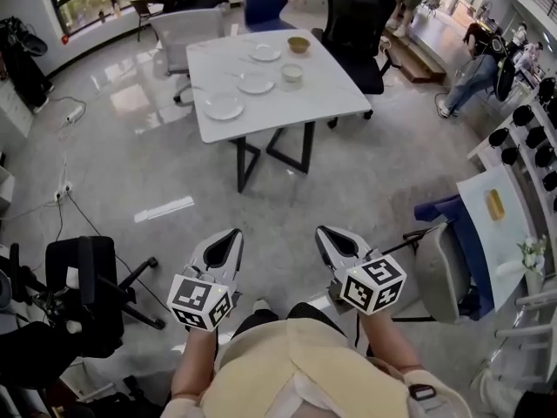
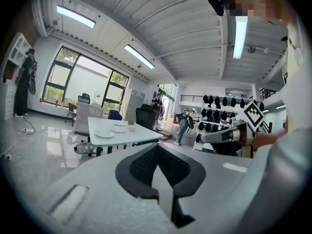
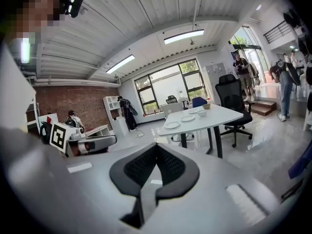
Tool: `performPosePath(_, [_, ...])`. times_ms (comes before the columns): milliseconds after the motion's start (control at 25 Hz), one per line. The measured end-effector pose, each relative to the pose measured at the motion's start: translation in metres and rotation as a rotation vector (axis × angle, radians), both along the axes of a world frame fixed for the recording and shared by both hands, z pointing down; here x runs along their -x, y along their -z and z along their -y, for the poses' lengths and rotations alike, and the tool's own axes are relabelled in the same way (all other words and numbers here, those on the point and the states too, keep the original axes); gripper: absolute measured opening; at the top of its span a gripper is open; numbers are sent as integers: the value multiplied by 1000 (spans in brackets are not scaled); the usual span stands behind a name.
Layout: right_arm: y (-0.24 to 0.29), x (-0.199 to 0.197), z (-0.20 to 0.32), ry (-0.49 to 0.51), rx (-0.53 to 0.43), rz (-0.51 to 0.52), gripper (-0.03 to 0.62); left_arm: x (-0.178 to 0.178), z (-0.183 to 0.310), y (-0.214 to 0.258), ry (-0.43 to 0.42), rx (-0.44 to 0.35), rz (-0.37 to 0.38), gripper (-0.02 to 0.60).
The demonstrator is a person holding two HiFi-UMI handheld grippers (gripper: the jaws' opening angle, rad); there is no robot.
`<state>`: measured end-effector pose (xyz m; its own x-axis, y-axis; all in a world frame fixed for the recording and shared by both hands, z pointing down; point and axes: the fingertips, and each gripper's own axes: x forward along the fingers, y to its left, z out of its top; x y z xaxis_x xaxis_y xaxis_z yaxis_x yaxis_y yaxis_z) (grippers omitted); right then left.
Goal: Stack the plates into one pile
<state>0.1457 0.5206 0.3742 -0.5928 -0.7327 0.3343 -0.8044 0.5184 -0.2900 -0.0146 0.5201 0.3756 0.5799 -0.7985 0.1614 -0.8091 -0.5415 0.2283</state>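
I am holding both tools on the near side of the table [image 1: 322,94], well short of it, over a glossy grey floor [image 1: 157,164].

Left gripper [image 1: 233,235]: pale grey moulded shell with a black-and-white marker cube at its rear. Its jaws are fully closed, the black ribbed pads meet tip to tip, and nothing is between them.

Right gripper [image 1: 324,232]: same build. Its jaws are closed the same way and it holds nothing.

Table: smooth white top with rounded corners, on black angled metal legs.

Plates: three white, round, shallow plates lie singly on the table's left half, apart from one another and not stacked.
- The near plate [image 1: 224,107] is by the table's near left corner.
- The middle plate [image 1: 255,83] is around the centre of the top.
- The far plate [image 1: 265,53] is toward the table's far edge.

Other ware on the table:
- A small white bowl [image 1: 292,73] sits just right of the middle plate.
- A tan bowl [image 1: 298,44] stands close to the table's far edge.

Seating at the table:
- A black high-backed chair [image 1: 357,24] stands at its right side.
- A grey chair [image 1: 178,29] stands at its left side.
- A blue chair [image 1: 265,3] stands beyond its far edge.
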Motion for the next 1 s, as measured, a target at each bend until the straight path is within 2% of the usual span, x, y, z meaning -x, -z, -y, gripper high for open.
performPosePath(200, [-3,23,4,43,30,54,3,15,7,1,7,-73,112,-11])
performPosePath(440, [-3,31,31,77,49,55,29,25,32,2,38,-63,53,-9])
performPosePath(640, [-15,33,74,100,61,60,80,25,62,-11,55,-33,75,-9])
performPosePath(800, [-21,39,116,145,82,76,83,27,101,-16,79,-6,79,-9])
performPosePath(1000, [-24,40,172,192,92,75,91,23,154,-10,110,-9,98,-9])
